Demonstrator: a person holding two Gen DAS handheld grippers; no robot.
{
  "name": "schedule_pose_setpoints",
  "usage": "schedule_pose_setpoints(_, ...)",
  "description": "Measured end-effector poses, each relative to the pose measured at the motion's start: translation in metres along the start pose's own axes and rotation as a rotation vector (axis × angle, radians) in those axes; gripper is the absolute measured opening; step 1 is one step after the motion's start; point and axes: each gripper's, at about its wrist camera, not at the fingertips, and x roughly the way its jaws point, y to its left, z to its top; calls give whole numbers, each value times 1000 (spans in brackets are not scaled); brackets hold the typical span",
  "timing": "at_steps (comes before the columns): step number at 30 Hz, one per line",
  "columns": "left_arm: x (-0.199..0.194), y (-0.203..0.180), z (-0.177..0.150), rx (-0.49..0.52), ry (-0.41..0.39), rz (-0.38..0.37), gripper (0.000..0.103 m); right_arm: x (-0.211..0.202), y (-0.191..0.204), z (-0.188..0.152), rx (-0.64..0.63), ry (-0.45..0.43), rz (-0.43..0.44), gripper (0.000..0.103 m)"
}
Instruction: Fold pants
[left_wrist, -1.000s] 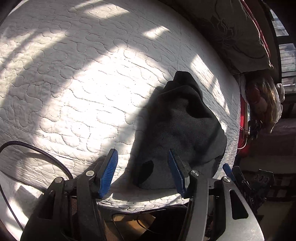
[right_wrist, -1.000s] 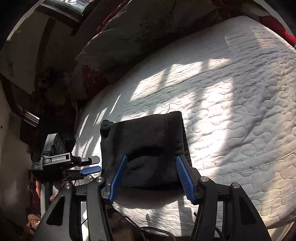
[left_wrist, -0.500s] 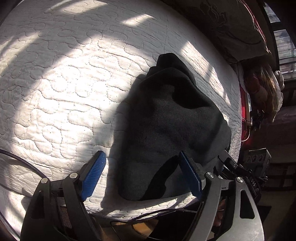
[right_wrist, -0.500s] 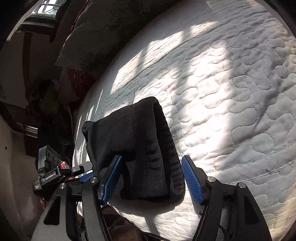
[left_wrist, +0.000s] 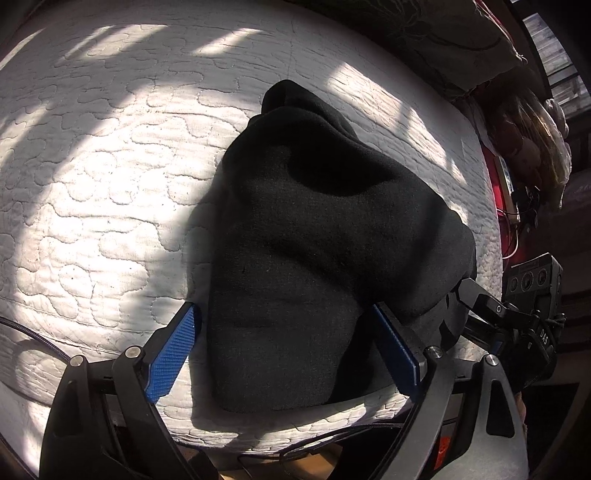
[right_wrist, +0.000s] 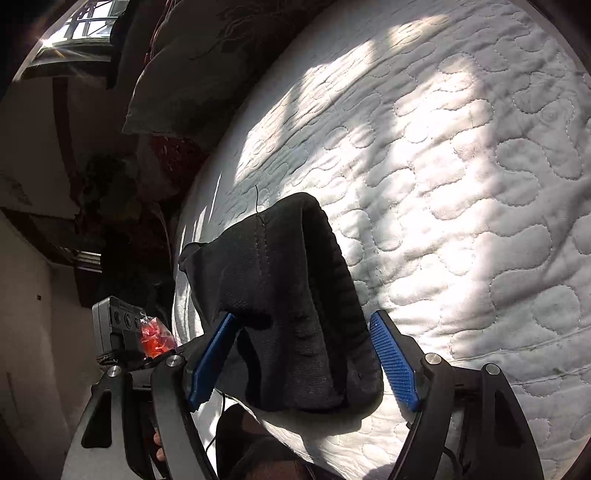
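While the black pants (left_wrist: 325, 266) lie as a folded bundle at the near edge of the white quilted mattress (left_wrist: 110, 177), both grippers sit over them with jaws spread wide. Left gripper (left_wrist: 284, 354): blue pads apart, the near end of the bundle between them, left pad just beside the fabric, right pad partly under a fold; not clamped. Right gripper (right_wrist: 306, 354): pads also apart, straddling the ribbed waistband end, cloth draping over the left pad; firm contact unclear. In the right wrist view the pants (right_wrist: 284, 306) reach the mattress (right_wrist: 461, 221) edge, close to its corner. A dark patterned pillow (right_wrist: 192, 62) lies at the far edge. The other gripper's camera box (right_wrist: 114, 325) shows left of the bundle.
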Motion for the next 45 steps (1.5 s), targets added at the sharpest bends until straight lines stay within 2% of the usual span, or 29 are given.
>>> schedule_pose_setpoints(3,4,-5,-1,29,0,-5,103,1,-1,1,-3,6,6,83)
schedule_pose_setpoints(7,9,-13,-4,64,-11,38,103,7,7,4,-14,20,16,92)
schedule_pose_setpoints(11,10,-13,-3,69,-8,30,103,13,15,3,-39,28,19,103)
schedule_pose_setpoints(14,11,-12,-2,67,0,28,103,15,19,2,-51,23,-3,103)
schedule_pose_setpoints(18,10,-11,-2,70,8,32,103,14,19,1,-44,19,8,103)
schedule_pose_setpoints(25,6,-4,-6,76,-9,-5,103,12,17,4,-16,34,5,103)
schedule_pose_setpoints(30,-10,9,-4,42,-11,-67,103,10,10,9,30,49,-2,95)
schedule_pose_setpoints(34,-36,22,-1,95,-85,11,103,3,6,11,34,54,25,93)
schedule_pose_setpoints(36,-37,33,4,79,-56,-36,103,-2,6,14,15,48,27,93)
schedule_pose_setpoints(38,-26,44,9,39,9,-84,103,-5,5,19,-2,37,47,93)
schedule_pose_setpoints(40,-20,46,11,35,15,-80,103,1,0,26,-8,78,91,95)
schedule_pose_setpoints(42,-20,37,13,74,-3,-69,103,6,2,29,-48,118,111,96)
schedule_pose_setpoints(45,-13,25,15,117,3,-78,103,13,12,29,-130,157,96,95)
